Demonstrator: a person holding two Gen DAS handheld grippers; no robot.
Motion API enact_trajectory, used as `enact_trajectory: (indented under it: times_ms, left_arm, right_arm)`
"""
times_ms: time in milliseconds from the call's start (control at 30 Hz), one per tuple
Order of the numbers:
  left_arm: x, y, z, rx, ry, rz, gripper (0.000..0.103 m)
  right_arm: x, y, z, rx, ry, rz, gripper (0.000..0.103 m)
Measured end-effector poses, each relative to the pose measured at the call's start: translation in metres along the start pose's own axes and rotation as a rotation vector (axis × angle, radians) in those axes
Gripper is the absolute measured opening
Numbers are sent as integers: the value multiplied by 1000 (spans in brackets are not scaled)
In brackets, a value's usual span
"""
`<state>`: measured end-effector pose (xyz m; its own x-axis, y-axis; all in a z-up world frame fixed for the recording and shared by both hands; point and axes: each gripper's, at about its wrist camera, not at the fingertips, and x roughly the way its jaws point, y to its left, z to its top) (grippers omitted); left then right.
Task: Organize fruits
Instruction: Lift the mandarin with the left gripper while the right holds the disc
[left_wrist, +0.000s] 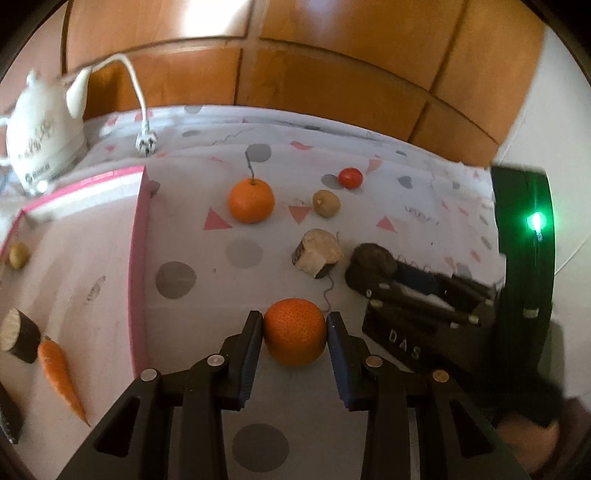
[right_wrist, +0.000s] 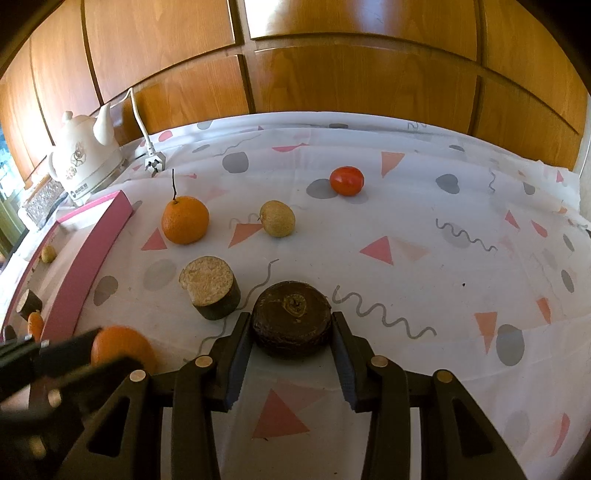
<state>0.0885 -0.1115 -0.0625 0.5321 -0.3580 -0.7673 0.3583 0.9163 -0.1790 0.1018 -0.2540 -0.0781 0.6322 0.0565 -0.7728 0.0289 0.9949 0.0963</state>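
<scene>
My left gripper (left_wrist: 294, 320) is shut on an orange (left_wrist: 294, 331); it also shows in the right wrist view (right_wrist: 122, 349). My right gripper (right_wrist: 291, 317) is shut on a dark brown round piece (right_wrist: 291, 318), seen from the left as a dark lump (left_wrist: 371, 264). On the cloth lie a stemmed orange (right_wrist: 184, 220), a small yellowish fruit (right_wrist: 277, 218), a red tomato (right_wrist: 346, 180) and a cut dark-skinned chunk (right_wrist: 210, 291). The pink-rimmed tray (left_wrist: 137, 258) on the left holds a carrot (left_wrist: 61, 376), a cut chunk (left_wrist: 18, 334) and a small yellowish fruit (left_wrist: 18, 255).
A white kettle (right_wrist: 85, 162) with its cord and plug (right_wrist: 154, 162) stands at the back left. Wooden cabinet doors (right_wrist: 332, 55) close off the back. The patterned tablecloth (right_wrist: 443, 258) stretches to the right.
</scene>
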Motion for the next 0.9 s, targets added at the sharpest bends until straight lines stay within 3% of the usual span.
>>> enact_trajectory:
  times_ms: [333, 900]
  left_arm:
    - [18, -10, 6, 40, -57, 88, 37]
    - [18, -15, 3, 56, -72, 97, 36]
  right_arm:
    - [-8, -9, -8, 13, -3, -32, 42]
    - [-6, -12, -10, 13, -13, -28, 42]
